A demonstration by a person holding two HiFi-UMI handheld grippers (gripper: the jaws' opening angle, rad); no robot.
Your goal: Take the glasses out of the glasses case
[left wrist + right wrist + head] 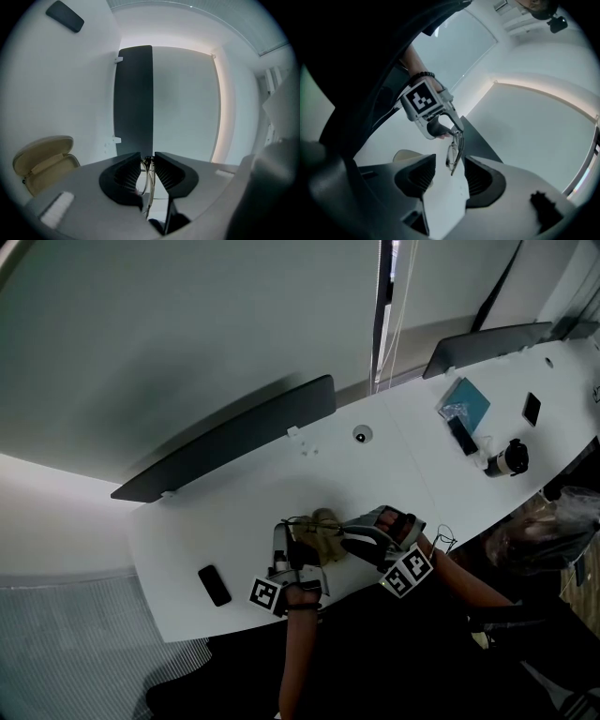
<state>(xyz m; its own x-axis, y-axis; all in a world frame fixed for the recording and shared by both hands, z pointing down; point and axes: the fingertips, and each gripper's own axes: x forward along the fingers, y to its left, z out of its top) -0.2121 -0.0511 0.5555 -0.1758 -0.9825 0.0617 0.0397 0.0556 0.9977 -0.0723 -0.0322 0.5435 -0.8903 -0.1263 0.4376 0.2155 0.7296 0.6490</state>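
Note:
Thin-rimmed glasses (pixel 148 180) are pinched between the dark pads of my left gripper (pixel 147 159), which is shut on them. In the right gripper view the same glasses (pixel 454 151) hang folded from the left gripper (pixel 457 133), above the white desk. My right gripper (pixel 450 176) is open, its jaws on either side of the hanging glasses without touching them. The beige glasses case (pixel 43 161) lies open on the desk to the left of my left gripper. In the head view the case (pixel 324 532) sits between the left gripper (pixel 292 542) and the right gripper (pixel 361 538).
A black phone (pixel 214 585) lies near the desk's front left edge. A dark divider panel (pixel 230 442) stands along the back of the white desk (pixel 216 531). At the far right are a teal box (pixel 466 399), another phone (pixel 531 409) and a small black-and-white object (pixel 509 457).

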